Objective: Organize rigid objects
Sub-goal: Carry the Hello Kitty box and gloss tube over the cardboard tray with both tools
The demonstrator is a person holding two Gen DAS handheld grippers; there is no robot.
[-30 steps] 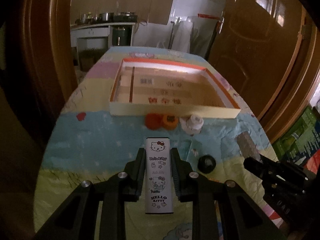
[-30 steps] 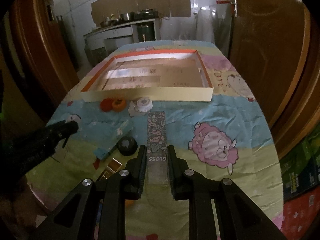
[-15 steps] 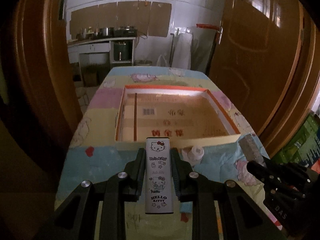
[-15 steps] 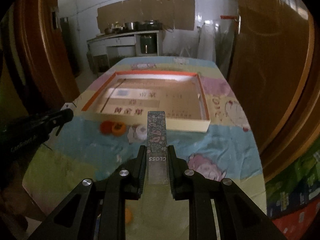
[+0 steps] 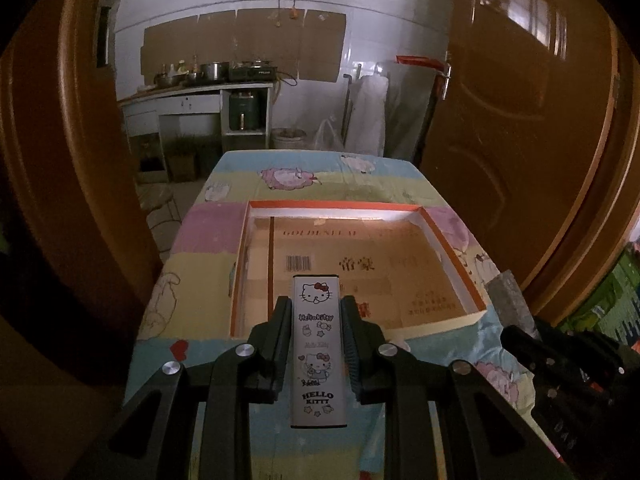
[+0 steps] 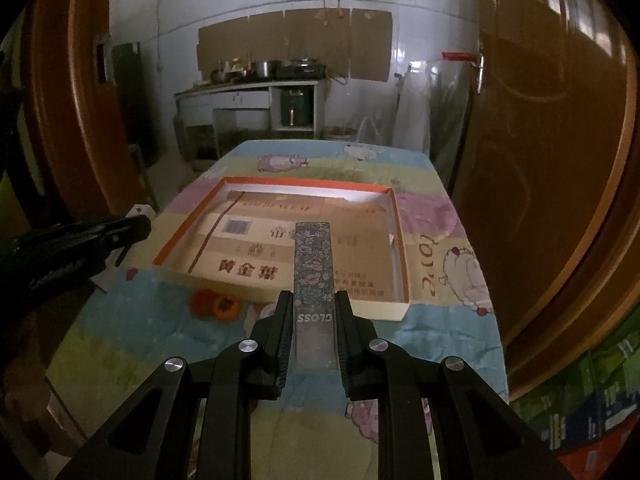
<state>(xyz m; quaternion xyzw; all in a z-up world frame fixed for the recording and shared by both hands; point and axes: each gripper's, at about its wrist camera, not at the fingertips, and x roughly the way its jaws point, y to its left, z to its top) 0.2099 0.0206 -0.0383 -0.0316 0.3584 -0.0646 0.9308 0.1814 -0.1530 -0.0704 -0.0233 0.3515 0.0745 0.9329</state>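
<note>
Table (image 5: 208,240) runs away from both cameras under a pastel cartoon-print cloth, with a kitchen counter (image 6: 240,92) and pots at the far wall and brown wooden doors (image 5: 520,120) on either side. A shallow cardboard tray (image 5: 456,258) with an orange rim sits on the cloth; its floor is lined with flattened carton printed with a barcode and Chinese characters, seen in both views. Left gripper (image 5: 316,312) is clamped on a white Hello Kitty box (image 5: 317,352), a long narrow case held lengthwise between the jaws, its far end projecting over the tray's near-left area in the left wrist view. Right gripper (image 6: 313,304) is clamped on a dark floral-print box (image 6: 313,264), also long and narrow, with a grey end marked "CLOSS" between the jaws; its far end projects over the tray's near wall. Whether either box touches the tray cannot be told. Only the right wrist view shows two orange round pieces (image 6: 216,306) lying on the cloth just outside the tray's near wall; there the left gripper appears as a dark bar at the left edge. Only the left wrist view shows a red heart (image 5: 179,350) printed on the cloth near the tray's near-left corner, with the right gripper at its right edge, the floral box's end jutting from it.
</note>
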